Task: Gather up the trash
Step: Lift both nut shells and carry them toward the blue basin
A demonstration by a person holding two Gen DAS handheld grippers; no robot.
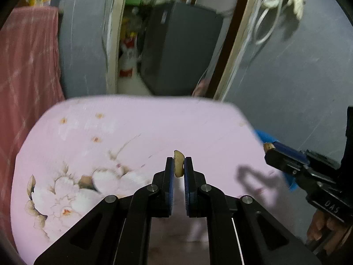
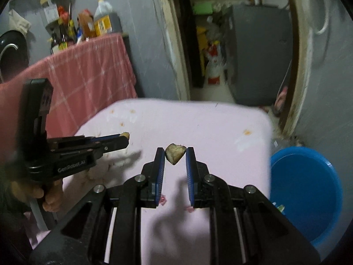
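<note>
The left gripper pinches a pale scrap whose long axis runs along the fingers, its tip poking out past them above the pink counter, while the right gripper clamps a chunky scrap narrow end down, near the blue bucket.

I hold the left gripper angled downward, jaws clamped on a scrap. The right gripper, likewise angled down, pinches another. A hand grips each handle.
</note>
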